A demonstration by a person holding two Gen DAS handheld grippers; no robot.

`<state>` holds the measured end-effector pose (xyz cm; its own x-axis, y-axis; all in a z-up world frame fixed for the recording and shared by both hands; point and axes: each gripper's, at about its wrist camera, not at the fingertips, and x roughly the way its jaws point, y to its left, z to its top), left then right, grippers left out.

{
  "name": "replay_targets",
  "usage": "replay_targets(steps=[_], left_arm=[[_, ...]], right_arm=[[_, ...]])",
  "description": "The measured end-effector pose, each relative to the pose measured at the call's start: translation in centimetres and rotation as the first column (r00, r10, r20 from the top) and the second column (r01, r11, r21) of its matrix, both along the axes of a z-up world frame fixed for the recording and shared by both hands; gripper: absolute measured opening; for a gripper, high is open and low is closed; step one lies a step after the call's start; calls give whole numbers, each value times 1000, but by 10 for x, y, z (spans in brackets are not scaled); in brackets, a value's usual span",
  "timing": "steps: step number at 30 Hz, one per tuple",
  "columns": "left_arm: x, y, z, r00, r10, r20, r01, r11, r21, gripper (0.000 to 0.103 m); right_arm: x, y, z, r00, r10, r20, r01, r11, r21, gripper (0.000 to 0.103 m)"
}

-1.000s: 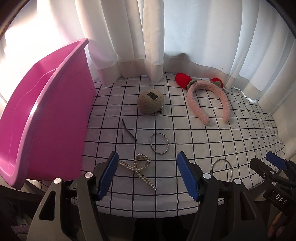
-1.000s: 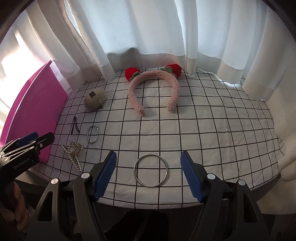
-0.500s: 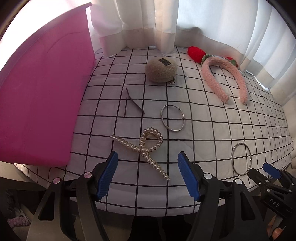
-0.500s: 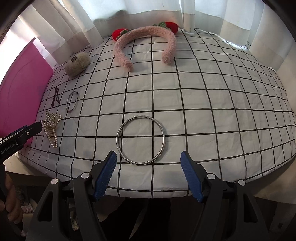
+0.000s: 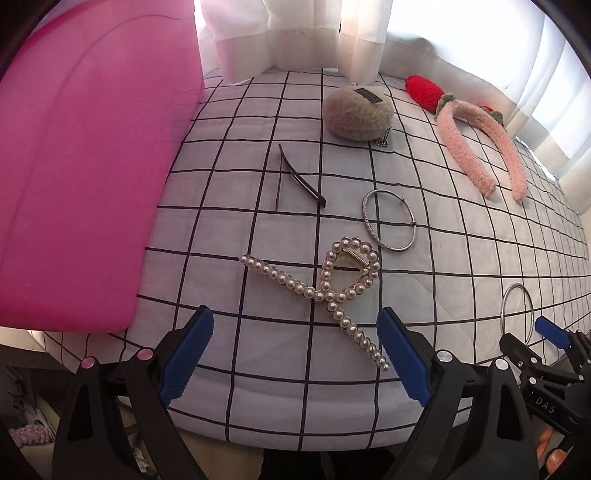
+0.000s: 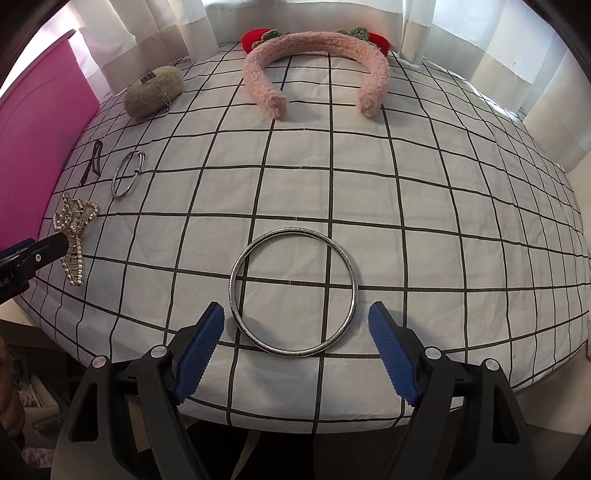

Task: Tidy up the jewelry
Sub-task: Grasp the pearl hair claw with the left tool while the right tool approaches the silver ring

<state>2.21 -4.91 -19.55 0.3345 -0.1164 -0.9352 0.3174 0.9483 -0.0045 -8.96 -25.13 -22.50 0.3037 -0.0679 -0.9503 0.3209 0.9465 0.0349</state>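
A pearl hair claw (image 5: pixel 325 291) lies on the checked cloth just in front of my open left gripper (image 5: pixel 295 354); its tail reaches between the fingers. It also shows in the right wrist view (image 6: pixel 74 236). A plain silver bangle (image 6: pixel 293 291) lies just in front of my open right gripper (image 6: pixel 297 350); it also shows in the left wrist view (image 5: pixel 517 310). A thinner clasp bangle (image 5: pixel 389 225), a black hair clip (image 5: pixel 301 181), a fuzzy beige claw clip (image 5: pixel 356 112) and a pink fluffy headband (image 5: pixel 480 147) lie further back.
A pink plastic bin (image 5: pixel 81 177) stands on the left side of the table. White curtains (image 6: pixel 332 14) hang behind the table. The table's front edge (image 5: pixel 295 435) runs just under both grippers.
Both grippers have moved forward and tilted down over the table. The pearl claw and the plain bangle now sit closer to their fingertips. Nothing was taken hold of.
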Motion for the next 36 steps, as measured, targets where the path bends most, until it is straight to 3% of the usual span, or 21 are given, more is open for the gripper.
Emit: replay_targets(steps=[7, 11, 18, 25, 29, 31, 32, 33, 35, 36], left_arm=[[6, -13, -22, 1000, -17, -5, 17, 999, 49, 89], [9, -11, -26, 1000, 7, 1, -7, 1000, 29, 96], [12, -10, -29, 999, 34, 26, -34, 999, -1, 98], [9, -9, -30, 1000, 16, 19, -16, 1000, 1, 96], [5, -13, -25, 1000, 1, 15, -1, 1000, -2, 85], [3, -15, -22, 1000, -8, 18, 8, 1000, -4, 77], [2, -16, -20, 1000, -11, 19, 12, 1000, -5, 71], [2, -16, -19, 1000, -14, 20, 14, 1000, -7, 67], [1, -19, -16, 999, -23, 24, 23, 1000, -10, 49], [1, -20, -15, 999, -27, 25, 27, 1000, -9, 48]], right_arm=[[3, 0, -7, 1000, -12, -1, 12, 999, -32, 88], [-1, -5, -8, 1000, -12, 11, 12, 999, -35, 94], [-3, -7, -9, 999, 0, 50, 2, 999, -50, 94], [0, -6, -7, 1000, -9, 26, 10, 999, -33, 93], [-3, -5, -7, 999, -10, 36, 11, 999, -32, 91], [-4, -5, -5, 999, -7, 46, 9, 999, -35, 83], [-5, -5, -3, 998, -5, 57, 7, 999, -39, 68], [-5, -4, -1, 998, -1, 58, 4, 999, -45, 68], [-4, -5, 0, 998, 2, 57, 0, 999, -43, 68], [-4, -4, 0, 998, 3, 59, -1, 999, -44, 68]])
